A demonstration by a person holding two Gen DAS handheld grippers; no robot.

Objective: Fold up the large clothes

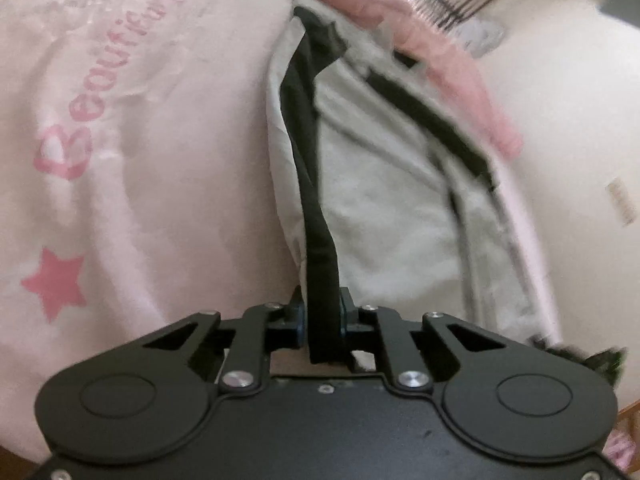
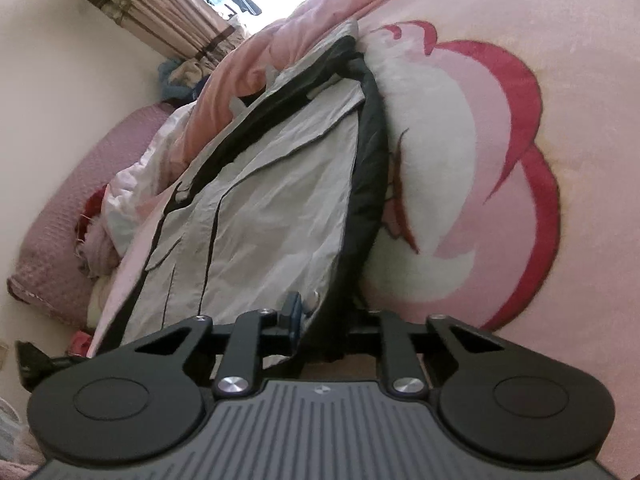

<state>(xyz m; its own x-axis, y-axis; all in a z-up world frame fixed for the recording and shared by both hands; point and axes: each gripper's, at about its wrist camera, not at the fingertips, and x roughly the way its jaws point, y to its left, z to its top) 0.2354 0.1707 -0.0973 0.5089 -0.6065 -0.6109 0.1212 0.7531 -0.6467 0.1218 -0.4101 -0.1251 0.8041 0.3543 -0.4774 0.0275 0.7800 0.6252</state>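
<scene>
Left gripper [image 1: 323, 314]: jaws pinching the black trim edge of the jacket [image 1: 384, 216] — the strip runs from the jaws at bottom centre straight up the frame, ending near the upper middle. The grey jacket body spreads to the right of that strip, long axis bottom to top, leaning slightly right at the far end.

Right gripper [image 2: 320, 312]: jaws closed on the jacket's [image 2: 264, 200] near hem, grey cloth and black lining gathered between them; the right-hand jaw is hidden by the fabric. In this view the jacket's long axis goes from bottom centre up toward the upper middle, narrowing away from the camera, black edge along its right side.

The jacket lies on a pink blanket [image 2: 560, 80] on the bed — blanket printed with a star [image 1: 56, 282] at left of the left wrist view. Pillow [image 2: 60, 216] at left, curtain [image 2: 160, 20] upper left.
</scene>
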